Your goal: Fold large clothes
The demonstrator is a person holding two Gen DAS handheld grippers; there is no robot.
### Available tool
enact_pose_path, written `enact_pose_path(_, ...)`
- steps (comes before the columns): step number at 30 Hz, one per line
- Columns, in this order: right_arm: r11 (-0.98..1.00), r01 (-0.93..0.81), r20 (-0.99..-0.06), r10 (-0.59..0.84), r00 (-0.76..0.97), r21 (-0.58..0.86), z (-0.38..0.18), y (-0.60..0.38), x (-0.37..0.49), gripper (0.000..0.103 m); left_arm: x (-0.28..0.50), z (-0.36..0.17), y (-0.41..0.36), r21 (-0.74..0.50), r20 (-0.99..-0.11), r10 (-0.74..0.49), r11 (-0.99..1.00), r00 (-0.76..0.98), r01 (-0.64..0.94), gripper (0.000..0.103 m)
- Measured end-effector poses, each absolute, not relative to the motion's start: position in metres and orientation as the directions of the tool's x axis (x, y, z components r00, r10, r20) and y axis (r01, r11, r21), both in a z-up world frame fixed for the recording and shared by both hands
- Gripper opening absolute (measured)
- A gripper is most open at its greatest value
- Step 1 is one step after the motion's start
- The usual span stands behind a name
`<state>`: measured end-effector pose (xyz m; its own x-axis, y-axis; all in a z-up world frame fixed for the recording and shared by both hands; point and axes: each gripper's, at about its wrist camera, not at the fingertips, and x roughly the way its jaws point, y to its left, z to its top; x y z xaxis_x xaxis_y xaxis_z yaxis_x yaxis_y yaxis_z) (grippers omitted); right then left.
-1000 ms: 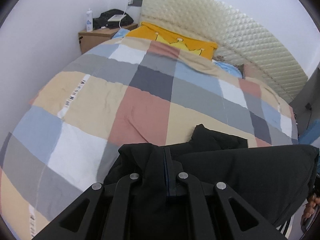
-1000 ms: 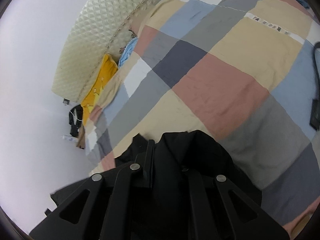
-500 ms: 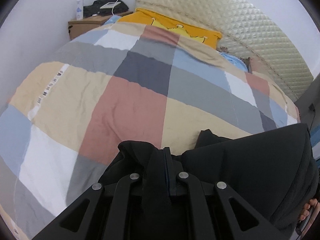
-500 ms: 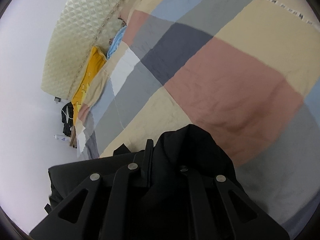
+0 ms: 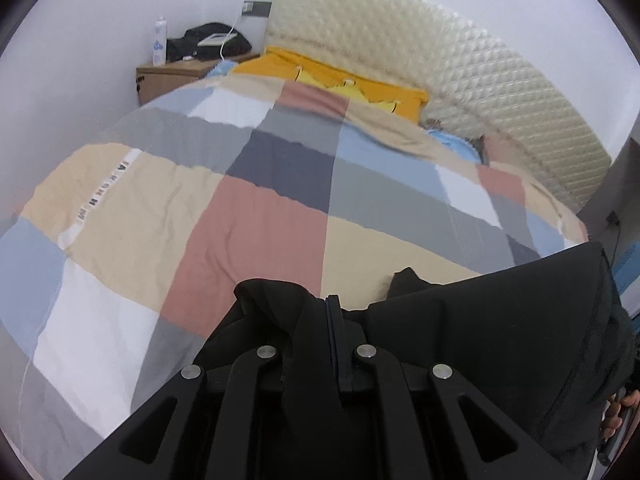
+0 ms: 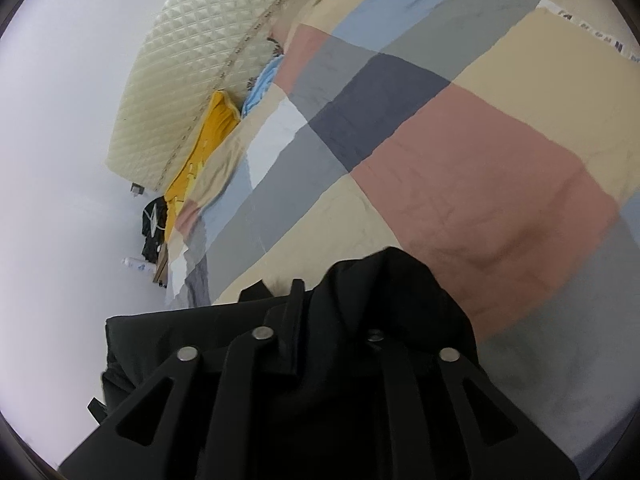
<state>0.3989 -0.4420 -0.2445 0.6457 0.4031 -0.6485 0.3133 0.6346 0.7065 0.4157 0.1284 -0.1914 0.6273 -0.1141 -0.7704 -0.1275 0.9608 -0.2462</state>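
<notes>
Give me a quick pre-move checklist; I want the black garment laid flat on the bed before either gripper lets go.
1. Left gripper shut on the black garment: ok.
2. Right gripper grip: not ok, jaws opening with cloth between them.
3. Garment stretched between both grippers: ok.
4. Patchwork quilt ahead free of objects: ok.
5. Garment's lower edge resting on quilt: cannot tell.

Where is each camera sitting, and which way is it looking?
Left wrist: rides the left gripper, looking down across the patchwork quilt toward the headboard; its jaws pinch the black garment, and a fingertip shows at the right edge.
Right wrist: rides the right gripper, tilted, facing the same quilt; its jaws are opening with black cloth between them.
Shared: quilt, headboard, yellow pillow, black garment.
</notes>
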Motion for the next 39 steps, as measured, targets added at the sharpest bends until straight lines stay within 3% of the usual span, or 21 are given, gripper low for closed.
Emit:
enact_pose_path(5, 0.626, 0.286, -0.621, 0.416, 0.664, 0.725, -0.209, -0.447, 0.374, 0.037, 0.387, -0.147, 0.143, -0.277, -0.739, -0.146, 0.956, 0.657, -0.099, 0.011)
enact_pose_path(7, 0.627, 0.264, -0.605, 0.424, 0.674, 0.733, -0.186, -0.446, 0.362, 0.052, 0.375, -0.127, 0.147, -0.297, -0.731, -0.176, 0.952, 0.660, -0.074, 0.012)
enact_pose_path(10, 0.657, 0.238, -0.608, 0.417, 0.676, 0.715, -0.154, -0.441, 0.347, 0.061, 0.359, -0.101, 0.153, -0.299, -0.735, -0.202, 0.953, 0.647, -0.041, 0.019)
enact_pose_path(14, 0.696, 0.223, -0.627, 0.400, 0.669, 0.682, -0.126, -0.437, 0.327, 0.062, 0.329, -0.066, 0.175, -0.299, -0.687, -0.163, 0.952, 0.708, -0.071, 0.069)
enact_pose_path(16, 0.737, 0.240, -0.666, 0.357, 0.655, 0.631, -0.114, -0.438, 0.318, 0.065, 0.312, -0.050, 0.189, -0.307, -0.646, -0.155, 0.949, 0.747, -0.069, 0.070)
enact_pose_path(18, 0.772, 0.268, -0.696, 0.291, 0.656, 0.576, -0.103, -0.445, 0.310, 0.074, 0.303, -0.042, 0.194, -0.273, -0.647, -0.132, 0.960, 0.751, -0.067, 0.070)
enact_pose_path(26, 0.810, 0.265, -0.682, 0.212, 0.700, 0.524, -0.077, -0.456, 0.284, 0.075, 0.276, -0.049, 0.146, -0.162, -0.623, -0.164, 0.984, 0.765, 0.079, 0.070)
enact_pose_path(34, 0.918, 0.101, -0.696, 0.214, 0.686, 0.383, -0.120, -0.357, 0.305, 0.075, 0.309, -0.117, 0.057, -0.220, -0.683, -0.236, 0.969, 0.691, 0.113, 0.070)
enact_pose_path(39, 0.946, 0.039, -0.680, 0.202, 0.704, 0.322, -0.163, -0.312, 0.325, 0.075, 0.334, -0.144, 0.013, -0.143, -0.683, -0.189, 0.982, 0.705, 0.126, 0.070)
